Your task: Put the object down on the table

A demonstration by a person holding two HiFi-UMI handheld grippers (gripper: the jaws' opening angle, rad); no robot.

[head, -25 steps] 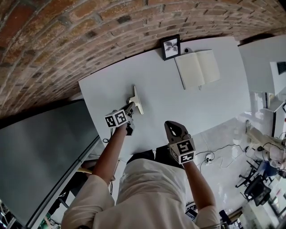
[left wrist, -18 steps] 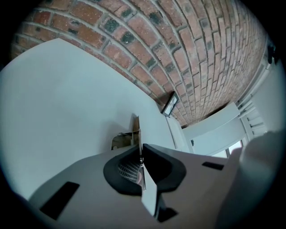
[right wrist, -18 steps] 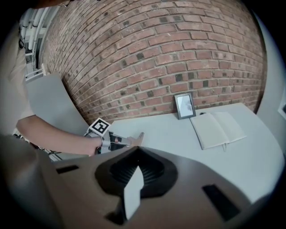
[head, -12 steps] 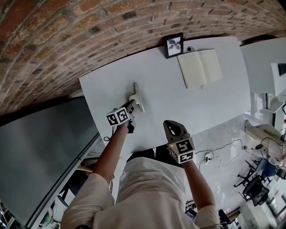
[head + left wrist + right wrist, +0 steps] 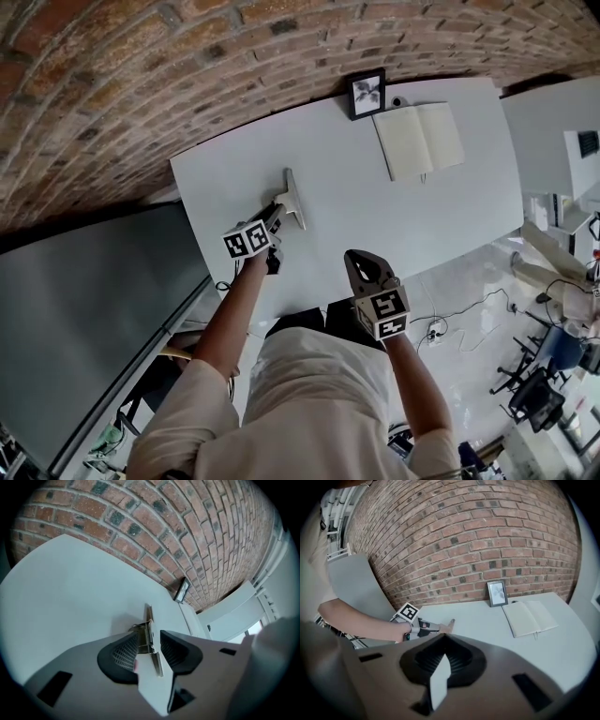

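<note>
1. Head view: a red brick wall [image 5: 141, 84] runs along the far side and fills the top of the frame.
2. A white table [image 5: 375, 216] stands against that wall, and the person stands at its near edge with both arms stretched over it.
3. An open notebook [image 5: 420, 141] lies flat on the far right part of the table with blank pages up, just beside the frame.
4. The left gripper [image 5: 273, 217] reaches over the left half of the table. Its jaws have just been opening and now stand wide, with a gap on either side of the object between them.
5. The right gripper [image 5: 367, 265] hovers at the near table edge, well apart from the left one. The right gripper view shows its jaws closed together with nothing between them.
6. The object [image 5: 293, 199], a thin pale strip with a metal spring part, rests on the table, its near end between the left pads and untouched by them.
7. A small black picture frame [image 5: 366, 94] leans by the wall and holds a dark plant-like print.
</note>
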